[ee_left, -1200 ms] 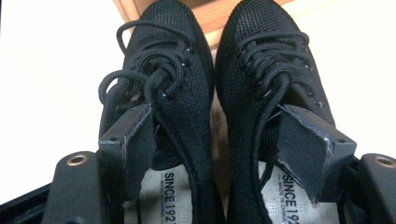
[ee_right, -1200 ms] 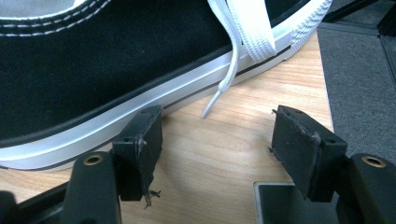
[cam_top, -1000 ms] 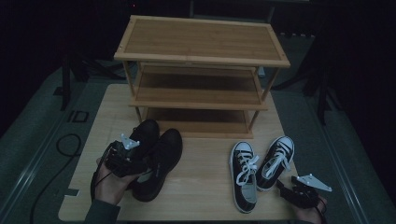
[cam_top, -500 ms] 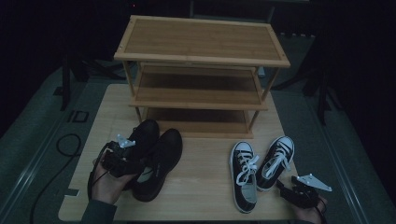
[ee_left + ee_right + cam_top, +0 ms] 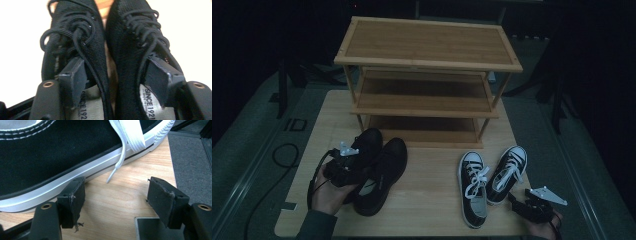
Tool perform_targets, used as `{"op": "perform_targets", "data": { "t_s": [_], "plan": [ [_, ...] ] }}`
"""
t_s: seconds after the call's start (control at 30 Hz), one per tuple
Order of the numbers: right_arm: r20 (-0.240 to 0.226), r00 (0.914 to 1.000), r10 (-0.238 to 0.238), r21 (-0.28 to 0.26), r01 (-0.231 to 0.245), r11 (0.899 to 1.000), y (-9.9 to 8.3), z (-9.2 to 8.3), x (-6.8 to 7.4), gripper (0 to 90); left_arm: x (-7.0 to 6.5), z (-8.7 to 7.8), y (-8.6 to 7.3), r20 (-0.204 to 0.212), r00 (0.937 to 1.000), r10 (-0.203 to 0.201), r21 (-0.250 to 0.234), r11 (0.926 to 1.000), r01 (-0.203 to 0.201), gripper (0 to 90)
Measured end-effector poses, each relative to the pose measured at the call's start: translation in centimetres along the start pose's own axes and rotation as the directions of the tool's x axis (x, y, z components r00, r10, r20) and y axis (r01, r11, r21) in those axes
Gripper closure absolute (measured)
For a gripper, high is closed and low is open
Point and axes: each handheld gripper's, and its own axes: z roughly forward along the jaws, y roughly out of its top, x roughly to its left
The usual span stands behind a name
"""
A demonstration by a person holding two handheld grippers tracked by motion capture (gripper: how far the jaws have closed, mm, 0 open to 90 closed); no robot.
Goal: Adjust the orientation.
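While your left hand-held gripper (image 5: 112, 82), closing, straddles both black shoes' (image 5: 100, 50) inner walls, the shelf rack (image 5: 427, 75) stands just behind; right hand-held gripper (image 5: 115, 200) gapes empty beside the sneaker (image 5: 50, 157).

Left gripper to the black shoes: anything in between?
Nothing visible. The left gripper already has one jaw inside each of the black shoes, straddling their inner walls. Its jaws have just been closing but stand wide.

Bare tabletop (image 5: 427, 200) between black shoes (image 5: 377, 170) at left and white-laced sneakers (image 5: 489, 182) at right: open lane toward the far shelf rack (image 5: 427, 80). Rack's lowest tier open-fronted, posts at both ends. Left gripper (image 5: 344, 167) fingers (image 5: 72, 80) inside both black shoes, inner walls between. Right gripper (image 5: 115, 202) just beside sneaker sole, bare wood between fingers.
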Motion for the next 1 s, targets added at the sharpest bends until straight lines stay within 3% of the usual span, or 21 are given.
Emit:
{"op": "perform_targets", "data": {
  "t_s": [0.17,0.33,0.77,1.0],
  "plan": [
    [0.0,1.0,0.0,0.001,0.0,1.0,0.0,0.0,0.0,30.0,0.2,0.6,0.3,0.015,0.9999,0.001,0.028,0.9996,-0.001,40.7],
    [0.0,1.0,0.0,0.001,0.0,1.0,0.0,0.0,0.0,30.1,0.0,0.9,0.5,0.02,0.9993,0.031,0.053,0.9981,-0.032,45.9],
    [0.001,1.0,0.002,0.0,-0.002,1.0,0.0,0.0,0.0,30.0,0.2,1.8,0.7,0.046,0.9981,0.041,0.104,0.9936,-0.046,47.9],
    [0.001,1.0,0.001,0.0,-0.001,1.0,0.0,0.0,0.0,29.9,0.3,2.6,0.9,0.059,0.9977,0.034,0.171,0.9843,-0.044,52.7]
  ]
}}
